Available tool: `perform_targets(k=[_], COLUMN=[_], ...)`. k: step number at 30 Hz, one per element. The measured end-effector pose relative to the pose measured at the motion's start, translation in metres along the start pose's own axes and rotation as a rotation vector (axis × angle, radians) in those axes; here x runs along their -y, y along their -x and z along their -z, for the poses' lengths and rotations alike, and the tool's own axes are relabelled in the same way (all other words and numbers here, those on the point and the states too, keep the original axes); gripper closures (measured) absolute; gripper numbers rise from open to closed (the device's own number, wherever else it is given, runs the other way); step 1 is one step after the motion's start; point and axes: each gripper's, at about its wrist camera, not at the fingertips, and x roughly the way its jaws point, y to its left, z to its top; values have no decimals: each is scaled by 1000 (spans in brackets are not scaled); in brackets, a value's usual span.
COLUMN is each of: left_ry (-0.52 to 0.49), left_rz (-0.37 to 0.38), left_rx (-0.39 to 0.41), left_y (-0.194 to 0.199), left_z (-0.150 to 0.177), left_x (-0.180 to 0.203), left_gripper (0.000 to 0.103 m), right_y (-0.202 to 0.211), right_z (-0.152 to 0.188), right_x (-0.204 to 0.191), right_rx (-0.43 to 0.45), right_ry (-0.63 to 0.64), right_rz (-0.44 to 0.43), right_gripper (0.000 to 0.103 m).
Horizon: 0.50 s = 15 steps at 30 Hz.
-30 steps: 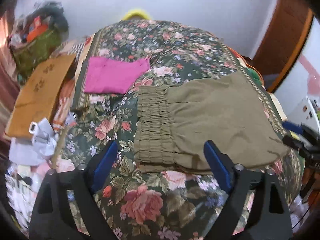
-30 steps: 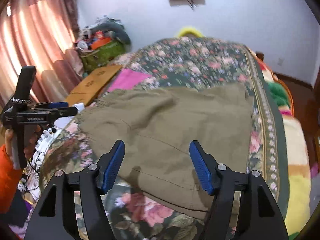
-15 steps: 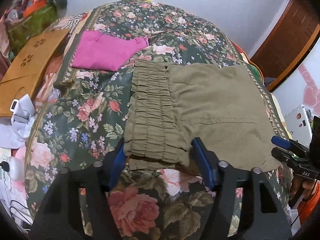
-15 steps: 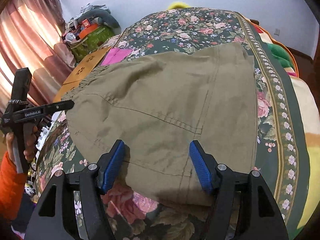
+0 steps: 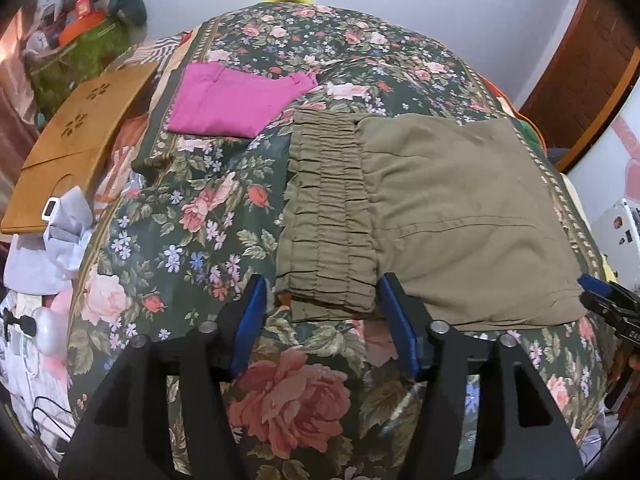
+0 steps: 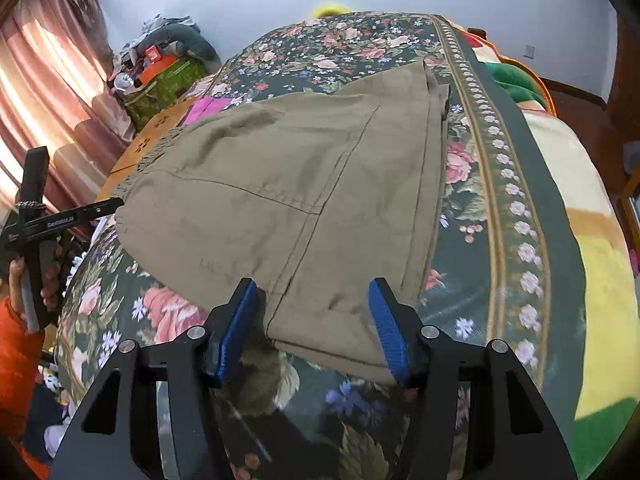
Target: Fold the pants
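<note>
Pants [image 5: 460, 216], olive, lie flat and part-folded on the floral bedspread [image 5: 192, 216]. Left gripper [image 5: 324, 308] straddles the elastic waistband [image 5: 328, 216] corner, jaws opening, pads not pressing. Right gripper [image 6: 312, 316] straddles the near hem, jaws closing, no pinch yet. Looks like the grasp step; next: pinch both edges, lift, fold over evenly.

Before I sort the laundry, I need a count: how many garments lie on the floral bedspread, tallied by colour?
Olive-green pants: 1
Magenta folded garment: 1
Total: 2 garments on the floral bedspread
</note>
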Motion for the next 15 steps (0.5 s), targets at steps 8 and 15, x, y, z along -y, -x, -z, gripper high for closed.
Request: perform_targets(k=[8,15], left_ry=[-40,-71], left_rz=[-50,-94], left_rx=[7,17], left_y=[6,24], left_z=[4,-9], left_x=[3,5], left_gripper=[28,28], right_y=[5,15], right_z=[1,-14], right_x=[-2,1], right_rx=[2,-5], right_ry=[17,7], right_rz=[13,17], right_gripper=[51,48])
